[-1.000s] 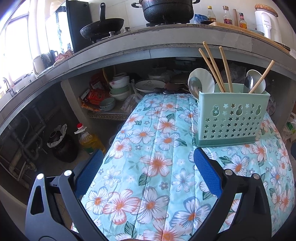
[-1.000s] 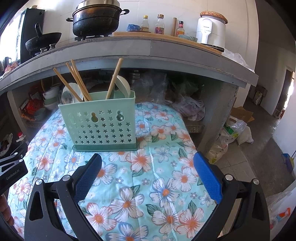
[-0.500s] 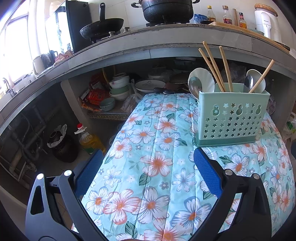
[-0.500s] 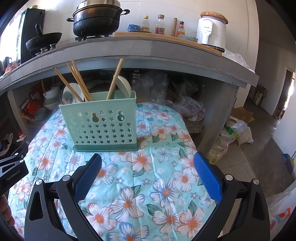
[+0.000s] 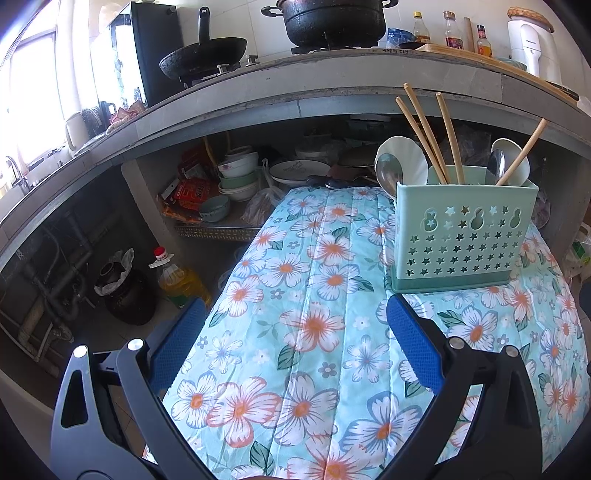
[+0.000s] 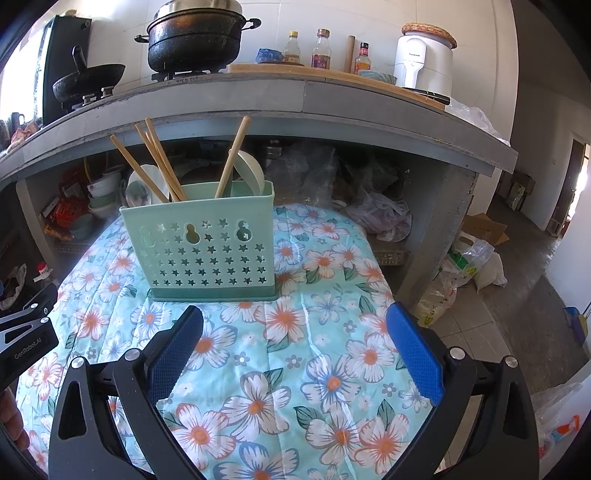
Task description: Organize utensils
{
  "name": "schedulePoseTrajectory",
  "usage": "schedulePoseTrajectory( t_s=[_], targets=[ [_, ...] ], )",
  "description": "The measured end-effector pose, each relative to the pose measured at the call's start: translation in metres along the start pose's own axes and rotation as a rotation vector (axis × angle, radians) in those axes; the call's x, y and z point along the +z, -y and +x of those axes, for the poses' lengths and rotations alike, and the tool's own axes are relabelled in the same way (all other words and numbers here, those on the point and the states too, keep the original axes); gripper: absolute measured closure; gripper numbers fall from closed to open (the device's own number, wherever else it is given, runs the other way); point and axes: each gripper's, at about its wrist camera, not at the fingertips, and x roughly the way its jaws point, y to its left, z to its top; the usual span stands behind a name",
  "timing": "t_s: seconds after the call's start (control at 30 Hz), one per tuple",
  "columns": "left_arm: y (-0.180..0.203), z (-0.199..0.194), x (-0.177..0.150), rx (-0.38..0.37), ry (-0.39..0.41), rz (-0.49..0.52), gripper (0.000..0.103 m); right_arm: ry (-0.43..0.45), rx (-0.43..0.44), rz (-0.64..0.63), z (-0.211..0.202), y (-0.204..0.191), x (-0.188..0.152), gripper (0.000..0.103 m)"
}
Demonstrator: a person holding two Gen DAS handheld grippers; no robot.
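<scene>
Left wrist view: left gripper (image 5: pixel 295 347) hung over the floral tablecloth (image 5: pixel 314 332) with its blue-padded fingers (image 5: pixel 177 343) spread wide, nothing between them. The green utensil holder (image 5: pixel 461 236) stood upright on the cloth at about 1 o'clock from the gripper, apart from it. Wooden chopsticks (image 5: pixel 424 133) leaned in the middle slot, one more at the right, with metal and white spoons (image 5: pixel 388 173) at both ends. Black pot (image 5: pixel 332 18) and wok (image 5: pixel 203 55) sat on the counter at 12 o'clock. Right wrist view: right gripper (image 6: pixel 293 347) also spread wide and empty, above the cloth. Holder at 11 o'clock, near but clear of the left finger. The other gripper's body showed at 9 o'clock at the frame edge.
</scene>
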Motion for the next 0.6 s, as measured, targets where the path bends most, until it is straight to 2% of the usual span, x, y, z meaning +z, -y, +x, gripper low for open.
schedulePoseTrajectory(
  t_s=[0.6],
  targets=[
    [0.0004, -0.0008, 0.0011, -0.003, -0.001, 0.005, 0.008, 0.003, 0.001, 0.005, -0.0004, 0.0008, 0.0, 0.006]
  ],
)
